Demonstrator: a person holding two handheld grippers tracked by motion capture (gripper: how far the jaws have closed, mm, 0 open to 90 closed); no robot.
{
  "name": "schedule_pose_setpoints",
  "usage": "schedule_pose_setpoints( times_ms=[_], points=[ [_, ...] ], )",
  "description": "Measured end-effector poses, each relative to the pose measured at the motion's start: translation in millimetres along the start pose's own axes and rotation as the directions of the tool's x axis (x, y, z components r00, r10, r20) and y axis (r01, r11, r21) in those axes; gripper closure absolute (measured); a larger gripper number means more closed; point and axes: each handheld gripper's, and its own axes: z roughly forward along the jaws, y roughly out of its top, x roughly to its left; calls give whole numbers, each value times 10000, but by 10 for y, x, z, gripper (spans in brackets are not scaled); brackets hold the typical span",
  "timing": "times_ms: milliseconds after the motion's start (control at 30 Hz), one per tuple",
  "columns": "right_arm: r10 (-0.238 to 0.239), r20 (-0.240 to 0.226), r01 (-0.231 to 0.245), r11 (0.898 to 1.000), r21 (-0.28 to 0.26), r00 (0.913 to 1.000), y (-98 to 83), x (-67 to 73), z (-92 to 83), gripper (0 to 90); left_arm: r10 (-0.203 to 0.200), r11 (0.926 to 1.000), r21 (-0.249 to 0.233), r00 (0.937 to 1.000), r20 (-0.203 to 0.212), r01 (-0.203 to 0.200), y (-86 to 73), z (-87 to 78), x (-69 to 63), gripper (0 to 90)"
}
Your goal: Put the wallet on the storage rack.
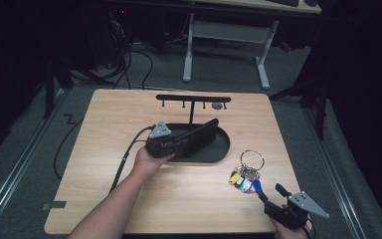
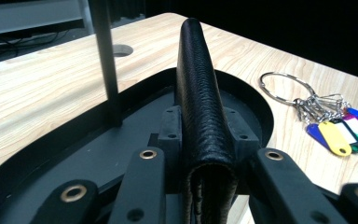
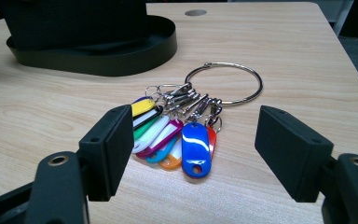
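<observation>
- High view: above near edge of table (image 1: 104,149), facing forward and down, far off.
- Left gripper view: low, very close, looking along wallet (image 2: 200,107) over tray (image 2: 51,154).
- Right gripper view: low, close to key ring (image 3: 223,84); shares tray, key ring with both.

One wallet (image 2: 200,107), one tray (image 1: 219,149), one key ring (image 3: 223,84).

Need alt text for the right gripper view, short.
Open tongs face a key ring with coloured tags lying on a wooden table. A black tray sits beyond, at upper left.
</observation>
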Motion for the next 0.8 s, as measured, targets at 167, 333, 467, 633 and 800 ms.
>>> schedule_pose_setpoints(
  times_ms=[167,333,467,633,800],
  points=[
    [51,1,-51,10000,12,10000,-5,-15,0,282,-95,9999,-53,9999,-125,94,2,26,-33,711],
    [7,-6,-7,10000,5,10000,7,-8,11,282,23,9998,-184,9992,-411,-31,-28,-37,-104,576],
    [-94,-36,94,9999,84,9999,10,15,31,282,158,9995,-277,9974,-702,-178,-87,-161,-154,579],
    [-154,-42,154,9997,169,9999,10,35,42,282,-141,9984,-562,9963,-846,94,-141,-251,-160,696],
    [-133,1,133,9997,181,9999,6,34,33,282,-282,9973,-687,9985,-470,249,-144,-268,-165,747]
  ],
)
